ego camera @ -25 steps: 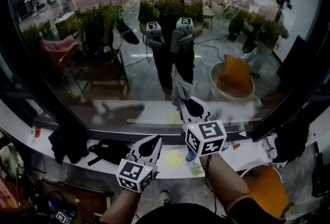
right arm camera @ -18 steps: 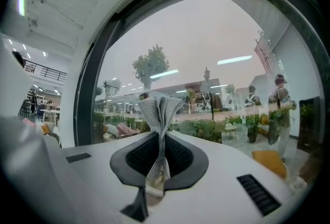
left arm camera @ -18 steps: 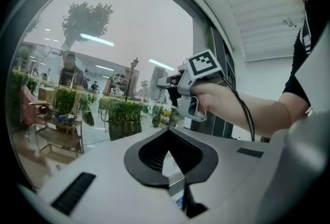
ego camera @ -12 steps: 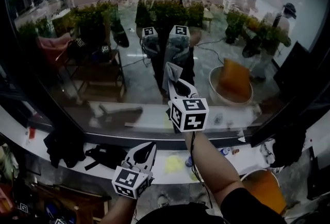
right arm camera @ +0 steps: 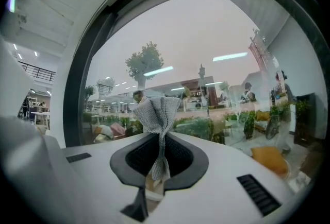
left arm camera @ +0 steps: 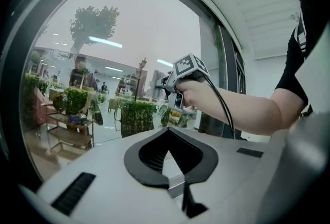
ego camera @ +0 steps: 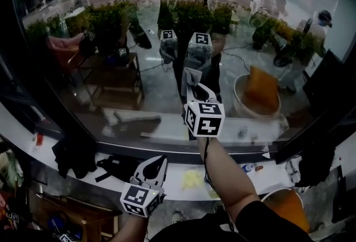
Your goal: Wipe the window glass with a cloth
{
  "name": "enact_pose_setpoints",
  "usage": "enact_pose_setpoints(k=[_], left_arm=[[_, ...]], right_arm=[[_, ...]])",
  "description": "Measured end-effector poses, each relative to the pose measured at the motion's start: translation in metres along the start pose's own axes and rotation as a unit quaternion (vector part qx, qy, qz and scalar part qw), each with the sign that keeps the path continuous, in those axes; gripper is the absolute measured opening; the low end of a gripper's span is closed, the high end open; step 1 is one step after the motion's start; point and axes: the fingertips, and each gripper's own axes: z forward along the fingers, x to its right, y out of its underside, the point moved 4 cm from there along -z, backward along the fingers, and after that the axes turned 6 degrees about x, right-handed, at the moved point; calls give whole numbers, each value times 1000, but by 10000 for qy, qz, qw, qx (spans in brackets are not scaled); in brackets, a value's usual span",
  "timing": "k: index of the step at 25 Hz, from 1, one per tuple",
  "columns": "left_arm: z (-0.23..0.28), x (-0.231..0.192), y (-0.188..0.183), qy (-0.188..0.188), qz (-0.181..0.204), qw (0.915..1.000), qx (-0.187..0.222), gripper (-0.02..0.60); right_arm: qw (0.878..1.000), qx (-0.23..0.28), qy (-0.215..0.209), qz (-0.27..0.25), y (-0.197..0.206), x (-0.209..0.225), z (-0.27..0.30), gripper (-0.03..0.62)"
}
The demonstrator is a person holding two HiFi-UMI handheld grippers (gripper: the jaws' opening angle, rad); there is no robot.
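Note:
The window glass fills the upper part of the head view and mirrors me and both grippers. My right gripper is raised in front of the pane near its middle, shut on a grey knitted cloth. The cloth fans out past the jaw tips toward the glass; whether it touches, I cannot tell. In the right gripper view the cloth stands bunched between the jaws of the right gripper. My left gripper hangs low, below the sill, shut with nothing in it. The left gripper view shows the right gripper up at the pane.
A black window frame runs down the left side and along the bottom. Below it a white ledge carries black bags, a yellow scrap and a small bottle. An orange-lined bin stands at lower right.
My right gripper has risen from just above the sill to the middle of the pane, carrying the cloth. The left gripper stayed low.

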Motion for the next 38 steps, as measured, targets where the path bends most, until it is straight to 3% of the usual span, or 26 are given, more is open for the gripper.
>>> enact_pose_setpoints(k=[10,15,26,38], left_arm=[[7,6,-3,71,89,9999,0,8],[22,19,-6,202,41,9998,-82,8],[83,92,2,949,287,9949,-177,8],[158,203,3,1567,440,9862,-312,8]], right_arm=[[10000,46,-22,-2,-3,9,-4,44],[9999,112,110,47,-7,36,-17,44],[9981,240,556,134,-20,143,-68,44],[9942,276,1038,104,-33,284,-134,44]])
